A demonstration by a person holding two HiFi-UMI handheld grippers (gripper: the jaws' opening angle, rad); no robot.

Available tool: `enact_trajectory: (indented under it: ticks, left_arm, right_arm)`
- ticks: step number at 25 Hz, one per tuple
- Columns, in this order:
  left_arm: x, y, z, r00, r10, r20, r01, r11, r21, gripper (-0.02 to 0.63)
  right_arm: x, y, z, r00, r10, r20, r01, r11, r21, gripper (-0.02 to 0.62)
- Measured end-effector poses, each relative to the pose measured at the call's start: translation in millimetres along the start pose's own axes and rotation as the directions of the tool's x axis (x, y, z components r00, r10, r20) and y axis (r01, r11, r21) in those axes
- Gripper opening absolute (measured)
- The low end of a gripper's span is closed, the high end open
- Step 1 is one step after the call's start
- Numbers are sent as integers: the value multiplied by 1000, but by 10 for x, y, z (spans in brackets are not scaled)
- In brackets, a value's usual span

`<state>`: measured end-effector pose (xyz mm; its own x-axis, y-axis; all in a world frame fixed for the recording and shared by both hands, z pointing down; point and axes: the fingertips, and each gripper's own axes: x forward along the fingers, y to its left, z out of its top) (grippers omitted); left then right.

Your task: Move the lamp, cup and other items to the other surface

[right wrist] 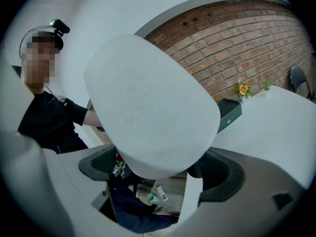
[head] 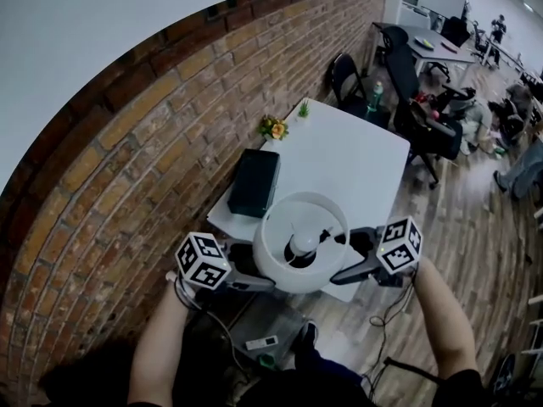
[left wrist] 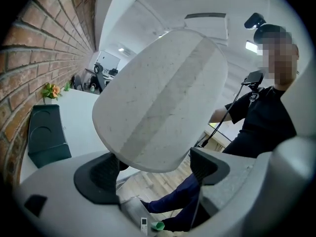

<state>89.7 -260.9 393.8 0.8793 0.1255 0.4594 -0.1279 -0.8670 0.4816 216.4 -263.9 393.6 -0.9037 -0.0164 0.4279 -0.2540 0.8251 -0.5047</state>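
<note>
The lamp, with a white round shade point(head: 301, 240) and a bulb in its middle, hangs over the near edge of the white table point(head: 356, 159). My left gripper point(head: 249, 282) holds the shade's left side and my right gripper point(head: 352, 270) its right side. In the left gripper view the shade point(left wrist: 160, 100) fills the space between the wide-set jaws of the left gripper point(left wrist: 153, 169), which is shut on its lower rim. In the right gripper view the right gripper point(right wrist: 158, 169) is likewise shut on the shade point(right wrist: 150, 107). A white stem point(right wrist: 194, 201) hangs below the shade.
A dark box point(head: 253, 182), small flowers point(head: 273, 127) and a tiny green plant point(head: 304, 108) stand on the table along the brick wall point(head: 127, 159). Below me, a grey low surface point(head: 284, 325) bears a remote point(head: 261, 342) and a green cup point(head: 267, 362). Chairs point(head: 424, 125) stand beyond the table.
</note>
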Motion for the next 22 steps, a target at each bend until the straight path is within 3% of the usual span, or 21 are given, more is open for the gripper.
enact_trajectory:
  ticks: [14, 22]
  left_arm:
    - [581, 526, -32, 999, -14, -48, 11, 998, -69, 425]
    - [625, 635, 39, 999, -29, 25, 31, 996, -87, 426]
  right_arm:
    - [-170, -677, -330, 997, 18, -72, -13, 997, 73, 526]
    - [-209, -816, -347, 1000, 26, 8, -26, 994, 108, 526]
